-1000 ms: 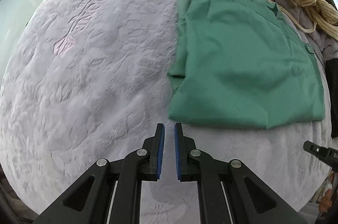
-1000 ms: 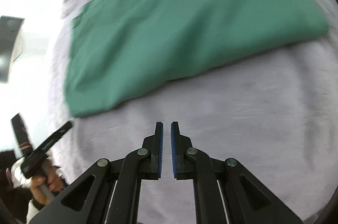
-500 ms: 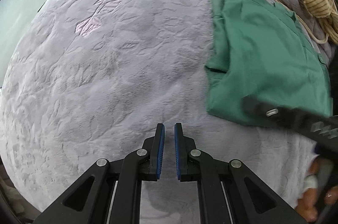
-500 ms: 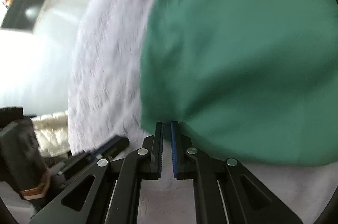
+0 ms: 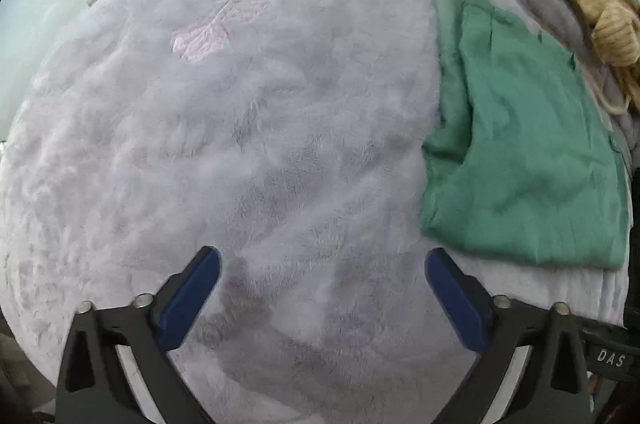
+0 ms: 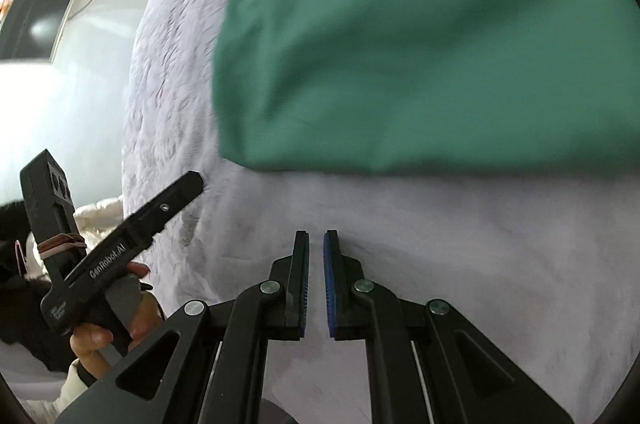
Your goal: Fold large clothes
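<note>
Your left hand-held gripper (image 5: 322,288) hangs over the bare grey blanket (image 5: 240,144) with its fingers spread wide, holding nothing. The folded green garment (image 5: 524,160) lies ahead and to its right, flat on the blanket, its long axis running away from you. A tan garment (image 5: 588,4) is heaped beyond it. Your right hand-held gripper (image 6: 316,284) has its fingers nearly together on nothing, just short of the green garment's near edge. Your left hand (image 6: 112,320) grips its handle low at left.
</note>
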{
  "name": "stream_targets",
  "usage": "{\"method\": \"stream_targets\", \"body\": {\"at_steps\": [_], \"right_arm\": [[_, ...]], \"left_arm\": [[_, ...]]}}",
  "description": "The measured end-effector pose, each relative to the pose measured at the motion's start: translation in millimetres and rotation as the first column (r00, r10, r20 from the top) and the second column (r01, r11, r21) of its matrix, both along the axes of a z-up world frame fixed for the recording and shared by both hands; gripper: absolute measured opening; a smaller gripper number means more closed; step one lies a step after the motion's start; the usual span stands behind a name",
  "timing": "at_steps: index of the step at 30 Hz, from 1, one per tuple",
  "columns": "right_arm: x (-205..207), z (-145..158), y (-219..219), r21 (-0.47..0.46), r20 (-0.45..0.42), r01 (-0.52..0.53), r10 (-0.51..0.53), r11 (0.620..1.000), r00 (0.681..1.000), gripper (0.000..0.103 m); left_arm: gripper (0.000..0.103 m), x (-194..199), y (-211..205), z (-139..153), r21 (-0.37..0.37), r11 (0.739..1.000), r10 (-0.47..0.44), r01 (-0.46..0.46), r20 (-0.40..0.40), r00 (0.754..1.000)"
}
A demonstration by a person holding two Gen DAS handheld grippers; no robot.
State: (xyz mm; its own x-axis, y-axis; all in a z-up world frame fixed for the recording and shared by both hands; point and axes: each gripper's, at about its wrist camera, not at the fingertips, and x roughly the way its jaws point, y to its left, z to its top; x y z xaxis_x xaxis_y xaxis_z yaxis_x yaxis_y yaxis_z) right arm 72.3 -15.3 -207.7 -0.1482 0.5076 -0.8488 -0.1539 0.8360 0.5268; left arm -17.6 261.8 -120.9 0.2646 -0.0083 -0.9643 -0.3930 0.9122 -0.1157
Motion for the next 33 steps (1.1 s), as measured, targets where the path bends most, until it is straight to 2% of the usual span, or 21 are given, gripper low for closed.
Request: {"method": "stream_targets", "body": {"at_steps": [1,3,4,5,9,13,16,20,23,26,29,33], "right_arm": [[0,1,-11,-0.003,-0.002,0.023,-0.023,1.000,1.000,0.012],[0,2,-28,-0.008,-0.006,0.073,-0.073,0.997,0.997,0.037],[-3,3,-36,-0.006,-0.004,0.098,-0.098,0.995,0.995,0.057],[-4,4,-45,-0.002,0.001,0.133,-0.133,0.991,0.991,0.065],[2,8,-77,0.005,0.003,0.217,-0.217,0.976,0.976,0.065],[19,8,-102,0.037,0.000,0.324,-0.324,0.945,0.946,0.065],[24,7,-123,0.071,0.004,0.400,-0.401,0.914,0.916,0.066],[24,-1,-134,0.098,-0.011,0.454,-0.455,0.886,0.891,0.067],[22,-9,-133,0.118,-0.036,0.475,-0.474,0.872,0.880,0.070],[21,-21,-133,0.165,-0.078,0.530,-0.524,0.832,0.848,0.075],[22,-32,-131,0.197,-0.114,0.567,-0.556,0.800,0.824,0.077],[26,-34,-124,0.271,-0.135,0.582,-0.568,0.767,0.812,0.077]], "left_arm": [[0.102,1,0,0,0.000,1.000,-0.012,0.012,-0.001,1.000],[0.102,2,0,0,-0.004,1.000,-0.012,0.012,-0.005,1.000],[0.102,3,0,-1,-0.010,1.000,-0.015,0.015,-0.010,1.000],[0.102,4,-1,-2,-0.011,1.000,-0.020,0.020,-0.015,1.000],[0.102,11,-8,-3,0.001,0.999,-0.037,0.037,-0.031,0.999],[0.102,15,-17,-5,-0.014,0.999,-0.054,0.053,-0.059,0.997],[0.102,19,-21,-6,0.009,0.998,-0.060,0.061,-0.071,0.996],[0.102,25,-23,-8,0.017,0.998,-0.052,0.053,-0.086,0.995],[0.102,28,-22,-13,-0.011,0.999,-0.046,0.045,-0.109,0.993],[0.102,31,-19,-14,-0.059,0.998,-0.030,0.024,-0.102,0.994],[0.102,32,-15,-11,-0.083,0.996,-0.023,0.017,-0.076,0.997],[0.102,47,-12,-2,-0.102,0.994,-0.047,0.044,-0.029,0.998]]}}
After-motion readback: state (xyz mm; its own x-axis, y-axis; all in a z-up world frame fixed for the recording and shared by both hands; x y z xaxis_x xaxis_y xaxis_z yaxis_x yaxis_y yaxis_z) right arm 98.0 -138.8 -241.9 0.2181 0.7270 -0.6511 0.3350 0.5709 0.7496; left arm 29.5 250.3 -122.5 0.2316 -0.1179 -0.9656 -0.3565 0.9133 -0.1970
